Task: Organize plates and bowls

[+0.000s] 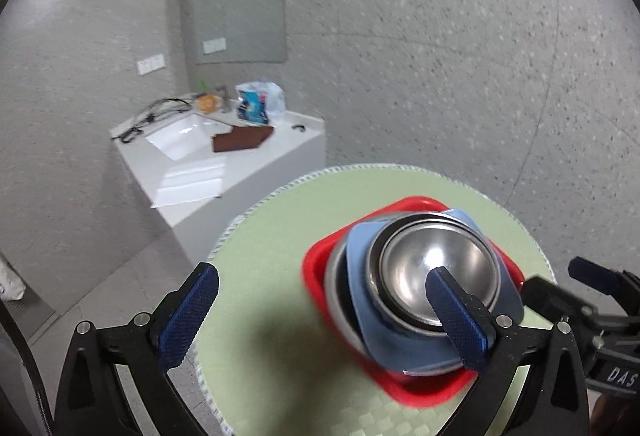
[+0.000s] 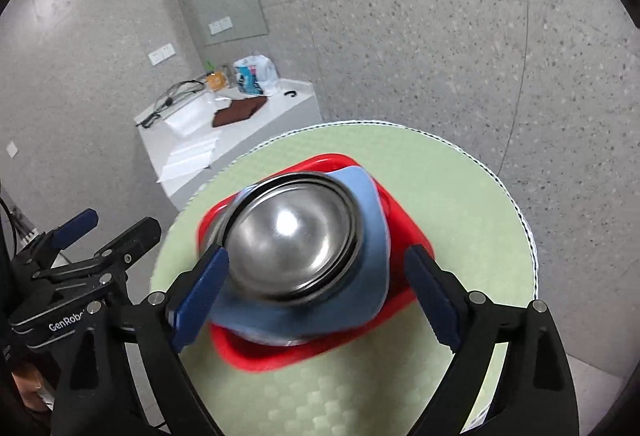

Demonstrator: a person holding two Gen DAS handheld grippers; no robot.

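Note:
A stack of dishes sits on a round green table (image 1: 280, 236) (image 2: 460, 196). At the bottom is a red square plate (image 1: 424, 388) (image 2: 256, 352). On it lie a steel bowl (image 1: 336, 300), a light blue plate (image 1: 360, 276) (image 2: 372, 236) and a steel bowl on top (image 1: 436, 276) (image 2: 292, 244). My left gripper (image 1: 320, 300) is open above the stack's left side, its right finger over the top bowl. My right gripper (image 2: 316, 276) is open, its fingers on either side of the stack. Each gripper shows in the other's view (image 1: 600, 300) (image 2: 80, 256).
A white counter (image 1: 256, 164) (image 2: 240, 140) with a sink (image 1: 180, 136), a brown cloth (image 1: 240, 138) (image 2: 238, 112), cables and a plastic bag (image 1: 260, 102) (image 2: 254, 74) stands beyond the table against the grey wall. Speckled grey floor surrounds the table.

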